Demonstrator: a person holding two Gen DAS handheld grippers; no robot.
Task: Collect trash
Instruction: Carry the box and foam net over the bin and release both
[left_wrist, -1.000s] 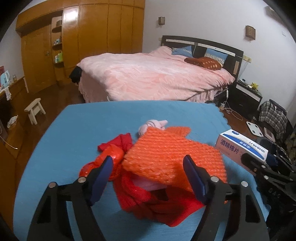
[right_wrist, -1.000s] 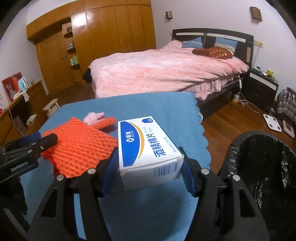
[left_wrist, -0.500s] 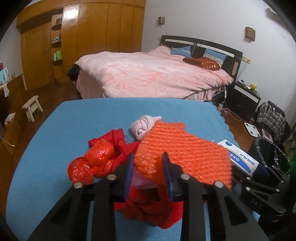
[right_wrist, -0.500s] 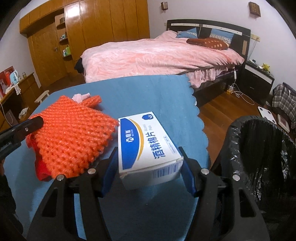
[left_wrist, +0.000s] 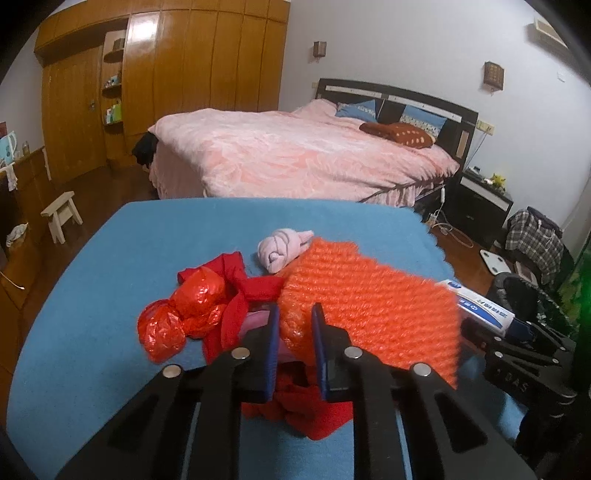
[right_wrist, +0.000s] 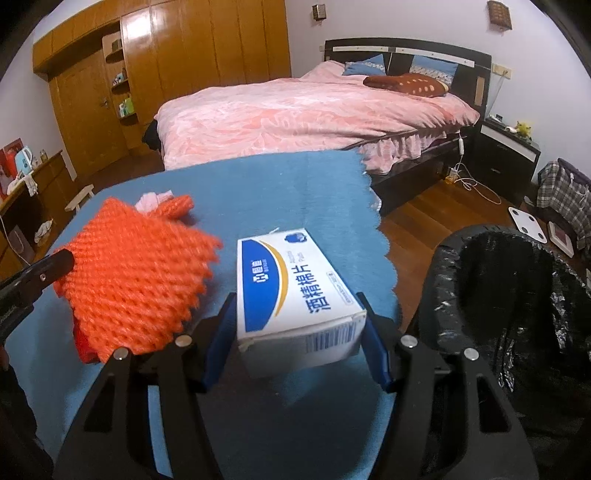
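An orange foam net (left_wrist: 369, 306) hangs a little above the blue table (left_wrist: 147, 240). My left gripper (left_wrist: 295, 314) is closing on the net, and its pads pinch the near left corner. The right wrist view shows the same net (right_wrist: 136, 273), with the left gripper's fingertip (right_wrist: 55, 264) at its edge. My right gripper (right_wrist: 295, 306) is shut on a white and blue cardboard box (right_wrist: 295, 284), held above the table's right edge. A bin with a black liner (right_wrist: 517, 295) stands on the floor right of the box.
Crumpled red plastic (left_wrist: 184, 314), a red cloth (left_wrist: 236, 280) and a pink knotted wad (left_wrist: 280, 249) lie on the table beside the net. A pink bed (left_wrist: 295, 155) stands beyond the table, with a wooden wardrobe (left_wrist: 166, 92) to the left. A white scale (right_wrist: 526, 229) lies on the floor.
My left jaws have drawn together from wide open onto the orange net's corner, and the net has come up off the red pile. The right gripper has kept its hold on the box.
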